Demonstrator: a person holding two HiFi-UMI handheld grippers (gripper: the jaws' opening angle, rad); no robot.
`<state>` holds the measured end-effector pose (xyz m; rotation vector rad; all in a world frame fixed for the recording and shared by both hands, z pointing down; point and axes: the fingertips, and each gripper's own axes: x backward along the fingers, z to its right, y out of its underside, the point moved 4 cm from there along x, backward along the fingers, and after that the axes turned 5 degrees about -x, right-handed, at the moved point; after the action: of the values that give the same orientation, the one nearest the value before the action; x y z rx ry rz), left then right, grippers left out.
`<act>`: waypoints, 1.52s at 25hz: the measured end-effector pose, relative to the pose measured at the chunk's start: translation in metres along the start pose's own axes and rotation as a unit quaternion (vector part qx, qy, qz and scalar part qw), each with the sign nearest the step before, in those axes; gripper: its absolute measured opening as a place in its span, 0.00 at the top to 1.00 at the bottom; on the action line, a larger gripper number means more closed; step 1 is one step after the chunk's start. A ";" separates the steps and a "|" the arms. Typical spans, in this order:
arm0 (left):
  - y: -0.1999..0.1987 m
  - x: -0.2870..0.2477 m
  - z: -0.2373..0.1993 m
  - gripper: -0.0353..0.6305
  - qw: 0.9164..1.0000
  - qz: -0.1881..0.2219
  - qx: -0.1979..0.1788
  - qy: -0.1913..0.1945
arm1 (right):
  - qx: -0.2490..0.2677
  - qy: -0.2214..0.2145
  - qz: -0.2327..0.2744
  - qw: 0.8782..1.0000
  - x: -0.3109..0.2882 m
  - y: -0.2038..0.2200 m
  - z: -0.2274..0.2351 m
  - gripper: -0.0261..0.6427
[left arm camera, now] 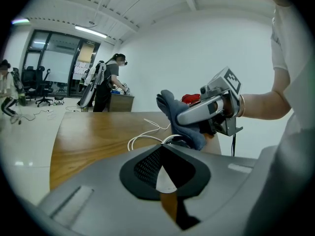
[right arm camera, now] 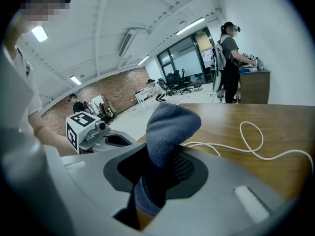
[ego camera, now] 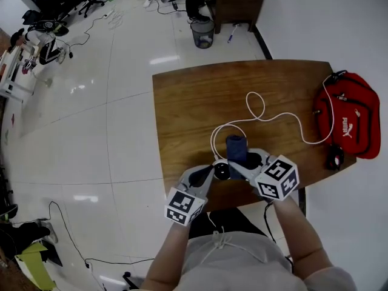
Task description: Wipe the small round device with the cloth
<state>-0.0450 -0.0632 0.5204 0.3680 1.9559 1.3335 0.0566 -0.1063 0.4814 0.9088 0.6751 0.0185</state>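
Note:
The small round device (ego camera: 222, 171) is dark, with a white cable (ego camera: 262, 115) running from it, and it lies near the wooden table's (ego camera: 194, 102) front edge. My left gripper (ego camera: 212, 171) is shut, and its jaws pinch a pale sliver at the device's near rim (left arm camera: 165, 180). My right gripper (ego camera: 244, 164) is shut on a blue cloth (ego camera: 236, 148), whose free end stands up just beyond the device. In the right gripper view the cloth (right arm camera: 170, 127) rises out of the shut jaws of that gripper (right arm camera: 162, 168). The left gripper view shows the cloth (left arm camera: 173, 113) hanging over the device (left arm camera: 178, 141).
A red backpack (ego camera: 348, 121) lies at the table's right end, with a small dark object (ego camera: 334, 158) beside it. The cable loops across the table's middle. A waste bin (ego camera: 202, 33) stands on the floor beyond the table. Another person (left arm camera: 112, 82) stands at a desk far back.

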 end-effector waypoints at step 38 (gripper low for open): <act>0.016 0.033 -0.014 0.94 0.998 -0.002 0.019 -0.057 | 0.081 -0.196 -0.143 0.967 -0.060 -0.046 -0.033 0.80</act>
<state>-0.0802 -0.0460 0.5241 0.4493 1.8895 1.2469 -0.0212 -0.1285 0.4651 0.9288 0.4351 -0.4695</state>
